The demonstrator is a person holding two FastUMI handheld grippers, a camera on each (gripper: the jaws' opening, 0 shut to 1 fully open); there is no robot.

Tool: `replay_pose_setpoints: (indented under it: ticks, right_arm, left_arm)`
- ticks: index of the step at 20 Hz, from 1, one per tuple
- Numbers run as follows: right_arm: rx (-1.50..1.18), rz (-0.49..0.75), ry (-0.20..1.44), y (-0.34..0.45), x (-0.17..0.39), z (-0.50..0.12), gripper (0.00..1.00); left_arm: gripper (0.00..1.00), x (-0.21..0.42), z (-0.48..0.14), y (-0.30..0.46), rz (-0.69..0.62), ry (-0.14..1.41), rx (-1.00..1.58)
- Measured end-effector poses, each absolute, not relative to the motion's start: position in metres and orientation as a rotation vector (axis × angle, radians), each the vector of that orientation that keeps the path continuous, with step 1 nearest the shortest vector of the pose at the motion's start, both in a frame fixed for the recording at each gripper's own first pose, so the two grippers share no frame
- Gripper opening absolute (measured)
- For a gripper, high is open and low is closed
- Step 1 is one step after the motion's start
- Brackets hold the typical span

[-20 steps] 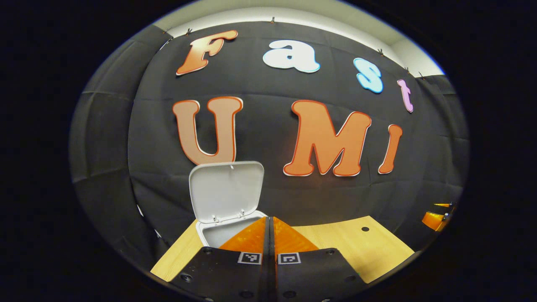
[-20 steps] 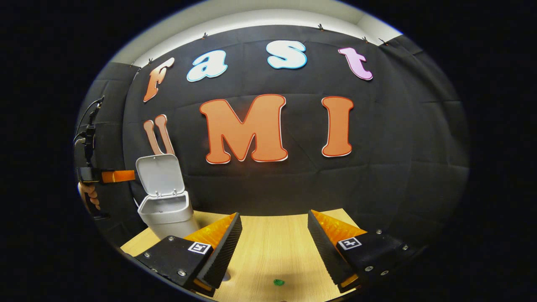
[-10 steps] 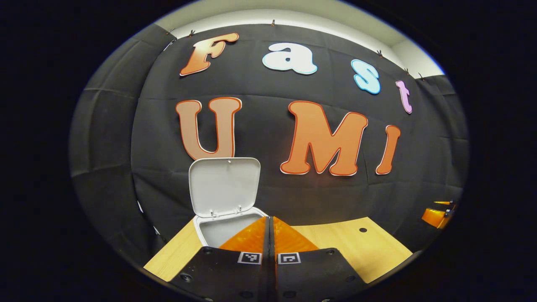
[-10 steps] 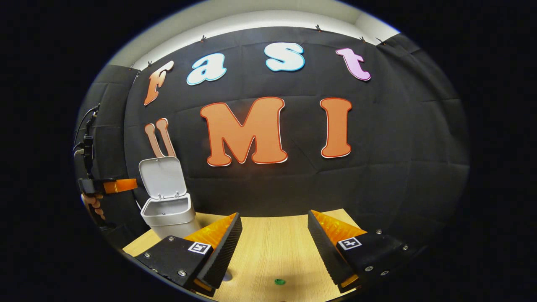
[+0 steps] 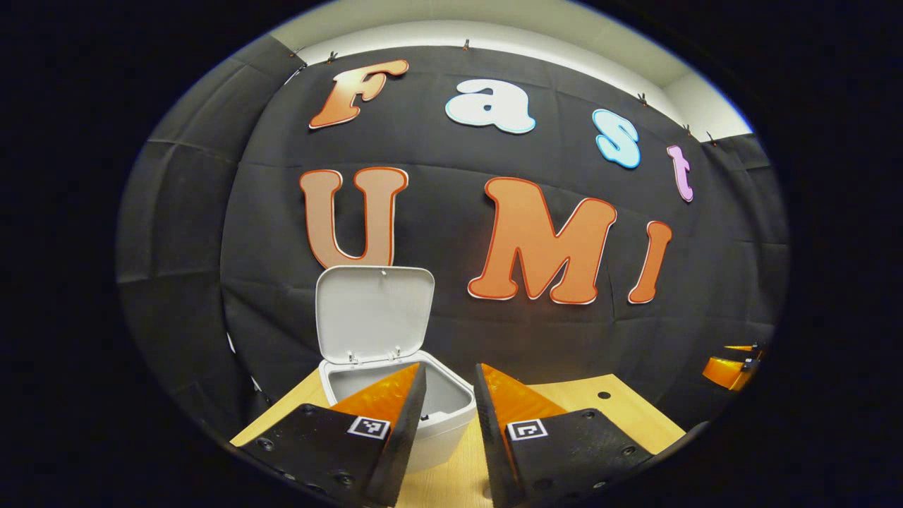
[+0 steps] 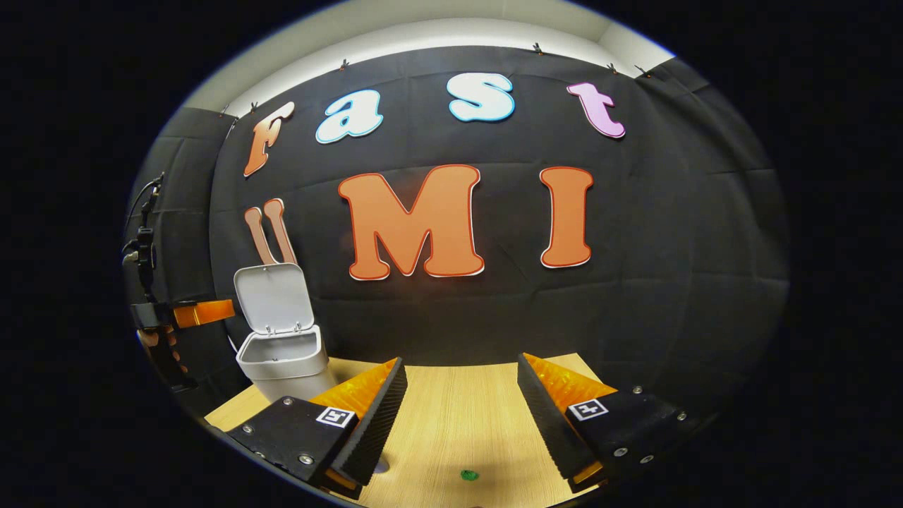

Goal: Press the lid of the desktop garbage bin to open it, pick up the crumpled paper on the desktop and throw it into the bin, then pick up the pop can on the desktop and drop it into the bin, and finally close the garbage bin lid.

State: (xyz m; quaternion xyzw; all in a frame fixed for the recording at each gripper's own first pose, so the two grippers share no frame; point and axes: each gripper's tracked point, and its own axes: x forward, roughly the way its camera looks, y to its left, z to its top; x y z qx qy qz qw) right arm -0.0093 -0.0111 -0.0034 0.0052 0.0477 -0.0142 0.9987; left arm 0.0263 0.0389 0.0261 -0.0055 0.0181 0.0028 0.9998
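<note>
My left hand-held gripper [image 5: 450, 395] has just opened narrowly, empty, before the open bin [image 5: 395, 395] — right hand-held gripper [image 6: 458, 395] wide, empty.

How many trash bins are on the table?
1: a white plastic bin with its lid flipped up, at the wooden table's left rear, just ahead of the left gripper. More could sit out of view.

Light wooden table [image 6: 451, 416]; white bin [image 6: 286, 363] at far-left corner; small green speck [image 6: 465, 475] near front.
</note>
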Motion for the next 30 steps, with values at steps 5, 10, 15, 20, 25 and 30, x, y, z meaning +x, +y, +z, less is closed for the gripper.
replay_pose_setpoints:
  ticks: [5, 10, 15, 20, 25, 30]
  right_arm:
    - [0.004, -0.028, 0.105, -0.01, -0.007, -0.007, 0.94]
    - [-0.021, -0.034, 0.144, -0.014, 0.001, -0.026, 0.94]
    - [-0.046, -0.044, 0.292, -0.021, 0.019, -0.095, 0.94]
    - [-0.027, -0.098, 0.547, -0.032, 0.032, -0.209, 0.94]
    - [-0.038, -0.122, 0.754, -0.036, 0.016, -0.294, 0.94]
    - [-0.071, -0.12, 0.873, -0.045, 0.014, -0.343, 0.95]
  left_arm:
    - [0.96, 0.025, 0.028, 0.037, 0.013, 0.02, 0.014]
    - [0.95, 0.027, 0.021, 0.031, -0.012, 0.03, 0.01]
    - [0.95, 0.029, 0.013, 0.026, -0.032, 0.028, 0.037]
    - [0.95, 0.036, -0.003, 0.022, -0.068, 0.039, 0.044]
    - [0.95, 0.039, -0.016, 0.029, -0.077, 0.059, 0.053]
    - [0.95, 0.041, -0.031, 0.04, -0.072, 0.085, 0.069]
